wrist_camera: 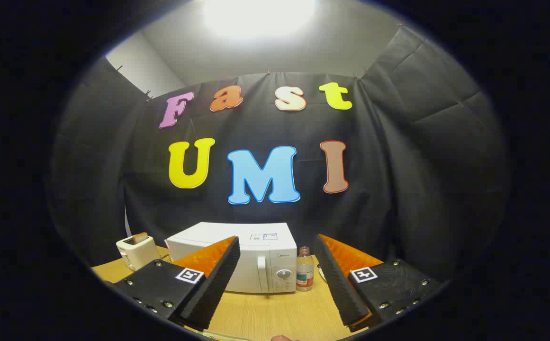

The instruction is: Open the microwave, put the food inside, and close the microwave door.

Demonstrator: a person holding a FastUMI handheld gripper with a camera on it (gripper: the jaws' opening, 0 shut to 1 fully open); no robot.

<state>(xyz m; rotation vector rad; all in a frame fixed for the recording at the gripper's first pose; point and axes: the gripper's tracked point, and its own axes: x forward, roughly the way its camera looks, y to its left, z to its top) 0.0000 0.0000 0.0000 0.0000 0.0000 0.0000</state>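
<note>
A white microwave (251,258) stands on the wooden table (275,312) ahead of my fingers, its door shut, with a handle and dial at its right side. My gripper (277,246) is open, nothing between its fingers, and hangs well short of the microwave. The left finger covers part of the microwave's front. A plate edge (321,273) peeks out behind the right finger; I cannot tell what lies on it.
A small bottle (304,274) with a red cap stands just right of the microwave. A cream toaster (136,251) with bread in it sits to the microwave's left. Black cloth walls close the booth behind and at both sides.
</note>
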